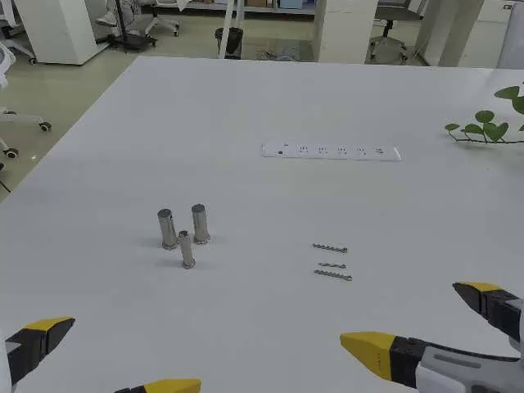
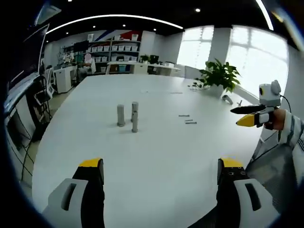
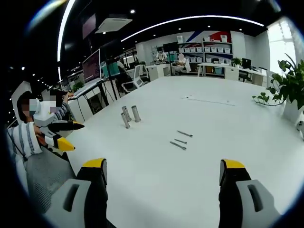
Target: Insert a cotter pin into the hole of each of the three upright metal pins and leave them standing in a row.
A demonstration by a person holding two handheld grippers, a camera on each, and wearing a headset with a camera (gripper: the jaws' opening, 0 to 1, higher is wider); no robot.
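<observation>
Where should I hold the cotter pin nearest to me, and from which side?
Probably at its right end, from above, with the right claw squeezing across the shaft: the nearest cotter pin lies flat on the table, thin and crosswise.

No legible text, label, brand, number or sign; power strip (image 1: 332, 151) face too small to read.

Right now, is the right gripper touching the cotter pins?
Apart. The head view shows bare table between the open right gripper and the cotter pins; the right gripper view shows them well ahead of its jaws.
</observation>
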